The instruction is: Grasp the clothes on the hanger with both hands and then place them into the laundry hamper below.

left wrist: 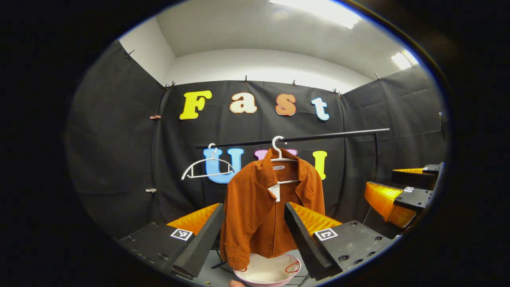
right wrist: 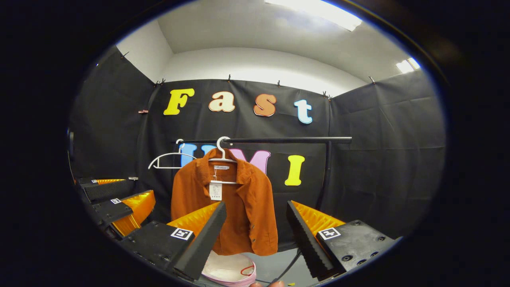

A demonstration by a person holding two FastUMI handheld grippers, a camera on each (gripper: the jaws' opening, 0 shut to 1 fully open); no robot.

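Note:
A rust-orange corduroy shirt [left wrist: 263, 207] [right wrist: 231, 207] hangs on a white hanger [left wrist: 281, 153] [right wrist: 223, 153] from a black rail [left wrist: 303, 138] [right wrist: 275, 140]. Under it sits a pale pink laundry hamper [left wrist: 267, 272] [right wrist: 231, 269] with a light lining. My left gripper [left wrist: 255, 235] is open, its fingers [left wrist: 201, 237] framing the shirt from a distance. My right gripper [right wrist: 255, 235] is open too, short of the shirt's right edge. In the left gripper view the right gripper [left wrist: 398, 195] shows at the far right; in the right gripper view the left gripper [right wrist: 119, 203] shows at the far left.
A second, bare white hanger [left wrist: 205, 167] [right wrist: 167, 158] hangs on the rail left of the shirt. The rail's upright post [right wrist: 326, 175] [left wrist: 375, 159] stands at the right. Black cloth walls close the booth on three sides. A thin cable [right wrist: 289, 263] lies on the grey floor.

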